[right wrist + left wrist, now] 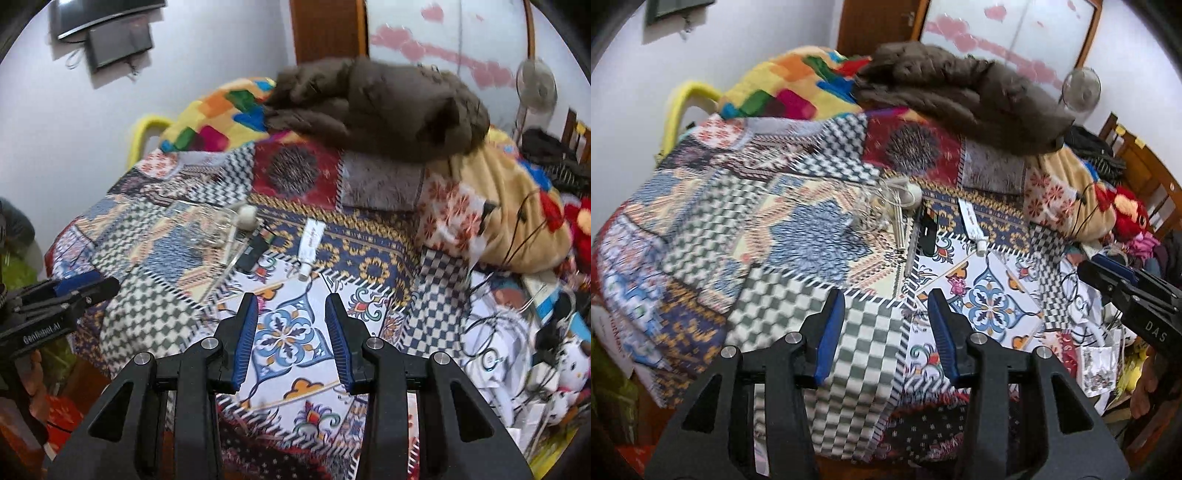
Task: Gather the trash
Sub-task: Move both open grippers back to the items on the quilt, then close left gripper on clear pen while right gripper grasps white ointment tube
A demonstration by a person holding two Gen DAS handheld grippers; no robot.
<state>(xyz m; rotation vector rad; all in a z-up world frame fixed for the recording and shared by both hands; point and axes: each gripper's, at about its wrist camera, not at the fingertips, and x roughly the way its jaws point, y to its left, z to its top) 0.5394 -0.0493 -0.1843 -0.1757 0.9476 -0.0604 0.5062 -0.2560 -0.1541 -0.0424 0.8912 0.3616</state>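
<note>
Judging by both empty, parted grippers, left (886, 299) and right (291, 302), the approach is under way, and the litter (886, 210) mid-bed, well ahead, must next be reached and pinched.

Left gripper (886, 302): jaws apart, nothing between the pads, pointing steeply downward. Right gripper (291, 306): jaws apart, nothing between the pads, same downward tilt. Each gripper shows at the edge of the other's view, so the two are held side by side, apart.
</note>
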